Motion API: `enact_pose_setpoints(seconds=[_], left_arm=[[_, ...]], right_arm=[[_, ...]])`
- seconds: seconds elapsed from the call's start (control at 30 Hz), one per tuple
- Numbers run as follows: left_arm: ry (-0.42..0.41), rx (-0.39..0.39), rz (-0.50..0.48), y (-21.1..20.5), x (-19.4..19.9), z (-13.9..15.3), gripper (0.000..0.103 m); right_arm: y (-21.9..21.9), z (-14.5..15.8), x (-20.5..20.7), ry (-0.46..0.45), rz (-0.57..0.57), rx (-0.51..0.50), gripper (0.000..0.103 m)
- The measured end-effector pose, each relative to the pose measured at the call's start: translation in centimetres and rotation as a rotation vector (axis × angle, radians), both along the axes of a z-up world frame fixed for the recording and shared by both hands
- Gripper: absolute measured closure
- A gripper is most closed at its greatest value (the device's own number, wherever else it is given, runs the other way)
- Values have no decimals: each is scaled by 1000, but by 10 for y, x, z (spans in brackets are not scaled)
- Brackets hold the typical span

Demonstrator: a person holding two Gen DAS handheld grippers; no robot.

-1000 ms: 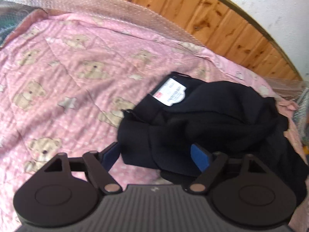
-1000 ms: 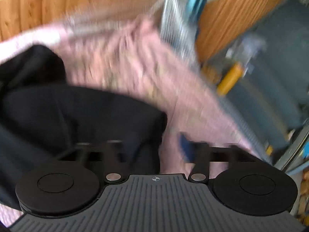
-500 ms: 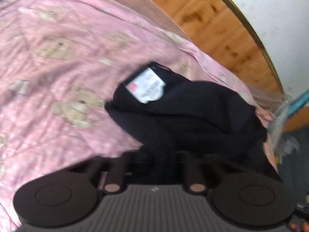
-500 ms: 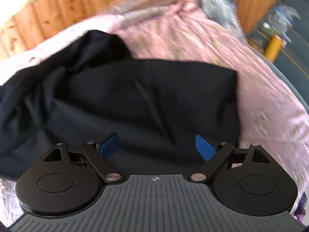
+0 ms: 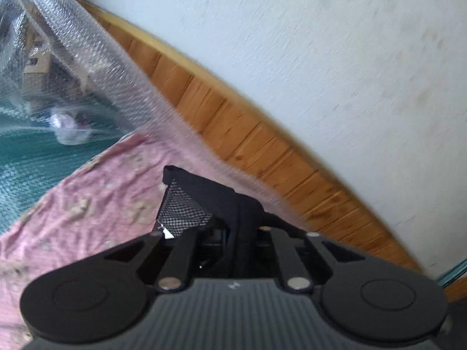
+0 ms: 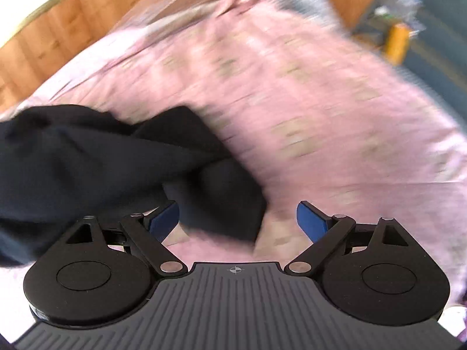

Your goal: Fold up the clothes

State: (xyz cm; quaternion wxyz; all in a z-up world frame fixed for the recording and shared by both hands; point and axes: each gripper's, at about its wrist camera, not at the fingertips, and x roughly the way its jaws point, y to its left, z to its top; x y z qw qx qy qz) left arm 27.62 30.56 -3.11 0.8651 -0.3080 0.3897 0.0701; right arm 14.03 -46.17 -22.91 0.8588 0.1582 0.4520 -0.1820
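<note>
A black garment [image 5: 221, 201] with a mesh lining [image 5: 181, 210] is pinched in my left gripper [image 5: 238, 233], which is shut on it and holds it up above the pink bear-print quilt [image 5: 96, 204]. In the right wrist view the rest of the black garment [image 6: 96, 163] trails across the pink quilt [image 6: 306, 102] at left. My right gripper [image 6: 238, 218] is open, its blue pads [image 6: 309, 218] apart, with a corner of the garment lying between the jaws. The view is blurred.
Bubble wrap [image 5: 96, 49] covers the wooden headboard [image 5: 262, 151] under a white wall [image 5: 321, 58]. A teal surface [image 5: 35, 151] lies left of the bed. A yellow object [image 6: 397, 40] and clutter sit beyond the bed's right edge.
My left gripper closed on the black garment and lifted it, tilting up toward the wall. My right gripper stayed open and shifted right along the garment's edge.
</note>
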Motion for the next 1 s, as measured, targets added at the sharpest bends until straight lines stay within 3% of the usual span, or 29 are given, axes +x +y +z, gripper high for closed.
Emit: enact_pose_setpoints(seconds=[0.1, 0.13, 0.2, 0.27, 0.4, 0.43, 0.47, 0.5, 0.53, 0.73, 0.77, 0.83, 0.87, 0.9, 0.93, 0.97, 1.0], left_arm=[[190, 43, -38, -5, 2, -64, 83], [223, 51, -43, -8, -2, -79, 76], [218, 52, -34, -19, -24, -94, 67], [208, 46, -20, -29, -46, -107, 50], [187, -8, 41, -38, -82, -120, 45], [187, -21, 55, -39, -91, -123, 44], [187, -35, 69, -40, -99, -127, 43], [188, -43, 74, -41, -105, -130, 43], [189, -44, 69, -43, -106, -133, 43], [199, -48, 33, -56, -111, -151, 34], [201, -49, 27, -58, -112, -154, 33], [204, -50, 15, -62, -114, -159, 33], [206, -51, 9, -64, -115, -162, 33], [208, -50, 8, -65, -115, -165, 33], [212, -48, 12, -66, -114, -167, 32], [213, -49, 13, -68, -113, -169, 32], [214, -50, 11, -69, -111, -171, 31]], right_arm=[[21, -13, 17, 16, 66, 12, 13], [26, -15, 20, 20, 67, 13, 13], [25, -16, 21, -9, 49, 67, 13], [18, -20, 21, -37, 16, 120, 12], [4, -26, 31, -15, -32, 112, 16], [-1, -27, 34, -2, -29, 111, 31], [-8, -29, 38, 13, -26, 119, 68], [-15, -30, 42, 27, -21, 141, 91], [-21, -28, 44, 35, -15, 138, 103], [-67, 14, 21, 46, -152, -180, 103], [-66, 19, 18, 49, -138, -216, 101], [-40, 27, 24, 20, 17, -199, 89], [-18, 30, 31, 5, 135, -200, 63], [5, 32, 37, -16, 255, -210, 44], [30, 33, 44, -44, 371, -242, 11], [54, 32, 49, -71, 481, -282, 2], [76, 29, 56, -84, 584, -323, 2]])
